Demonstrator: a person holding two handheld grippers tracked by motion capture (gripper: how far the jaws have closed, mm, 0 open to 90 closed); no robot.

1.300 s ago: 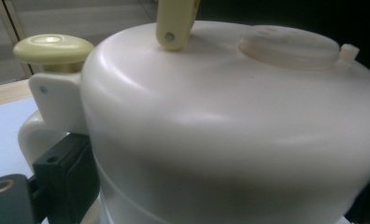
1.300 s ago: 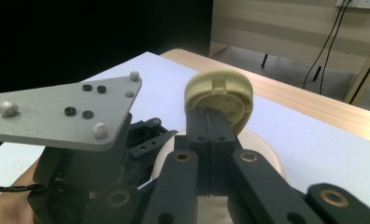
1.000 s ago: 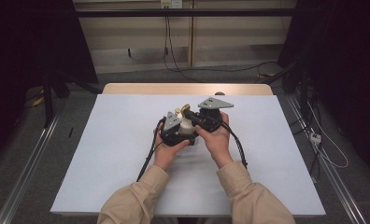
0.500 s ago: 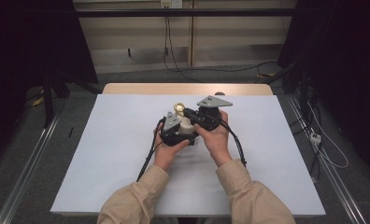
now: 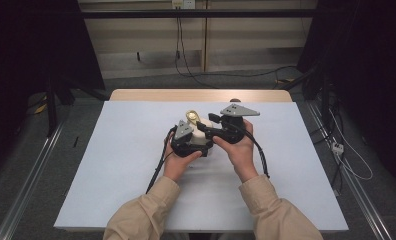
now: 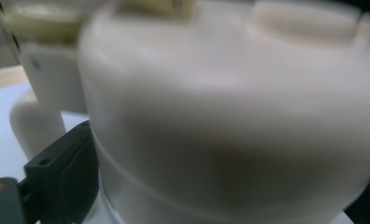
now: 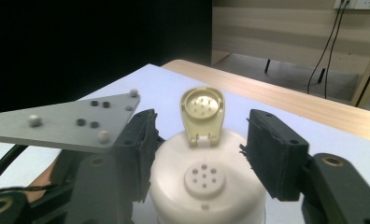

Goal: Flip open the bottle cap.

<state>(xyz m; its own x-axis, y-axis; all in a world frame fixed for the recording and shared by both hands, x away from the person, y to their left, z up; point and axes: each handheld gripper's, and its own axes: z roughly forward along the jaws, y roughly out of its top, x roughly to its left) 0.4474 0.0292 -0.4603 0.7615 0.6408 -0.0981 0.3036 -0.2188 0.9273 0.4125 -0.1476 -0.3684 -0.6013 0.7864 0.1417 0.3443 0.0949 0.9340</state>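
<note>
A white jar (image 5: 204, 134) with a perforated shaker top (image 7: 202, 178) stands at the middle of the table. Its yellowish flip cap (image 7: 202, 111) is hinged up and open, also seen as flip cap (image 5: 191, 117) from above. My left gripper (image 5: 190, 145) is shut on the jar's body; the jar (image 6: 230, 116) is blurred and very close, with one black pad (image 6: 61, 172) pressed against its side. My right gripper (image 7: 197, 149) hovers open over the lid, one jaw on each side of the flip cap and touching nothing. The left gripper's grey plate (image 7: 61, 123) lies beside it.
The jar rests on a pale sheet (image 5: 111, 150) over a wooden table whose far edge (image 5: 201, 95) shows. Black cables (image 5: 158, 167) trail from both grippers toward the person. Metal rails and floor cables (image 5: 353, 165) run along both sides.
The right gripper has shifted slightly to the right. The jar, its open cap and the left gripper have stayed in place.
</note>
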